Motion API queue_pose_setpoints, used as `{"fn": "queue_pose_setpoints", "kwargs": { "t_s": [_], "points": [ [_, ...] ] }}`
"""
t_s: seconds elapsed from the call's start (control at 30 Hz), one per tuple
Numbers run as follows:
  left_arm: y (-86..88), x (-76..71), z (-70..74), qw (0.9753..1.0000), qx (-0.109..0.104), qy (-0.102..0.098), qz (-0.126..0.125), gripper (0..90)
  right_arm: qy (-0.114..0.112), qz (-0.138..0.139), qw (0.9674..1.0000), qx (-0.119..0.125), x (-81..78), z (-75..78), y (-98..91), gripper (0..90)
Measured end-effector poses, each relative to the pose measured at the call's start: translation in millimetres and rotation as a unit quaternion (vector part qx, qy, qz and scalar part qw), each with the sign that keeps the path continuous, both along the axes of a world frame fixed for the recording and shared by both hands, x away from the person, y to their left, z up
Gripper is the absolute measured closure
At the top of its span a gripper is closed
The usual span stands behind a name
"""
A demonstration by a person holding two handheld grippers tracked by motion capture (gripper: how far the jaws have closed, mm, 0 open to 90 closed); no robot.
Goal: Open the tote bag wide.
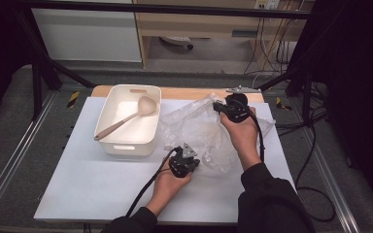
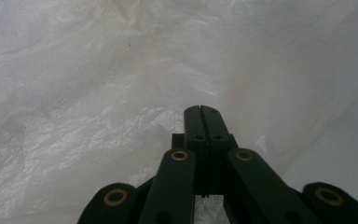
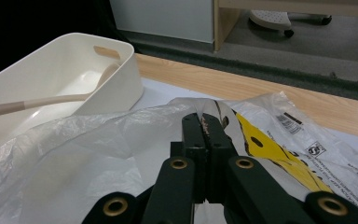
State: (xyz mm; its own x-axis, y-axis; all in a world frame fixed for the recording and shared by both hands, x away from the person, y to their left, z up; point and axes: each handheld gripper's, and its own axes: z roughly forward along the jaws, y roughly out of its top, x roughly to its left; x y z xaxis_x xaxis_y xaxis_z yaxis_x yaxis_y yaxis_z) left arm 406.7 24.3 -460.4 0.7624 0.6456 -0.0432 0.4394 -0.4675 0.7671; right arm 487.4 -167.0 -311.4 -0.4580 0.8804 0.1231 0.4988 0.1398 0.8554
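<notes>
We note a thin, crinkled, translucent plastic bag (image 1: 199,131) with glossy yellow print; at its ten o'clock, a smooth matt cream plastic tub (image 1: 126,143) holding a matt spoon (image 1: 126,119); the table edge (image 3: 261,86) is grained wood.

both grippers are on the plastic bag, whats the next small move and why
Probably draw the two grippers apart to spread the bag's mouth. The right gripper is shut on the clear plastic bag at its far edge, the left gripper is shut at its near edge, and the bag lies crumpled beside the white bin.
</notes>
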Motion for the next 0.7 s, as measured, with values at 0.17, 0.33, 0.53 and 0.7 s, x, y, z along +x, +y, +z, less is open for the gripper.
{"fn": "queue_pose_setpoints", "kwargs": {
  "t_s": [0.17, 0.33, 0.53, 0.7],
  "points": [
    [-0.2, -0.3, 0.1, 1.0000, 0.004, -0.004, -0.002, 90.0, -0.004, 0.001, 1.0000, 0.000, -0.9, 6.1, 0.6, 90.0],
    [-0.3, -0.4, 0.2, 1.0000, 0.004, -0.004, -0.002, 90.0, -0.009, 0.000, 1.0000, 0.002, -2.4, 12.4, -0.8, 90.0],
    [1.0, -0.2, 1.0, 1.0000, -0.002, -0.002, -0.001, 90.0, 0.002, 0.007, 0.9999, -0.009, -2.1, 4.7, 3.1, 90.0],
    [1.8, -3.3, 8.5, 0.9999, -0.013, -0.007, -0.005, 90.0, 0.007, 0.011, 0.9999, -0.009, -5.3, -1.1, 3.0, 90.0]
  ]
}}
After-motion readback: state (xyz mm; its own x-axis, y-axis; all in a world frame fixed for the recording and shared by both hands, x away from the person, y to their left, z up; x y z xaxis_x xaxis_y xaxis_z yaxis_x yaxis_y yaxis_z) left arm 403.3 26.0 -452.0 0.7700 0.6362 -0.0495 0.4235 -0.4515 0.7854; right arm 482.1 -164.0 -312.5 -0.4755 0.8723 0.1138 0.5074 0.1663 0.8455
